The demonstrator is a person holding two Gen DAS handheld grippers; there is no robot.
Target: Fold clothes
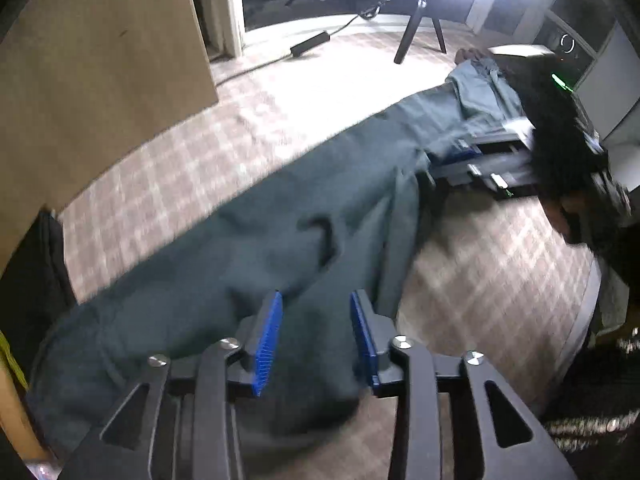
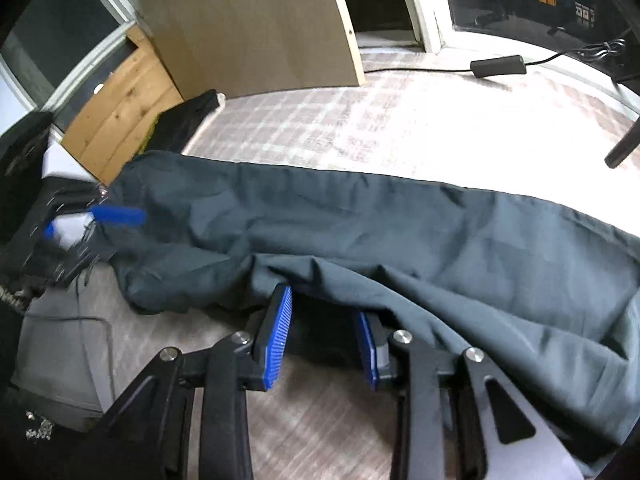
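A long dark grey-green garment [image 1: 248, 240] lies stretched across the checked carpet [image 1: 168, 184], rumpled along its near side. My left gripper [image 1: 316, 300] hovers over one end of it, its blue pads apart with only cloth below them. In the right wrist view the garment [image 2: 360, 224] runs from left to right. My right gripper [image 2: 324, 304] sits at its near edge with the pads apart, and a fold of cloth drapes over the right fingertip. The left gripper [image 2: 84, 222] shows blurred at the far left end. The right gripper [image 1: 480, 160] appears at the far end, under a dark sleeve [image 1: 560, 152].
A tan board [image 2: 256, 20] leans upright behind the carpet, with a wooden panel [image 2: 120, 108] and a black bag [image 2: 184, 124] beside it. A black power brick [image 2: 496, 66] with its cable lies near the window. Tripod legs [image 1: 416, 36] stand under a glaring lamp.
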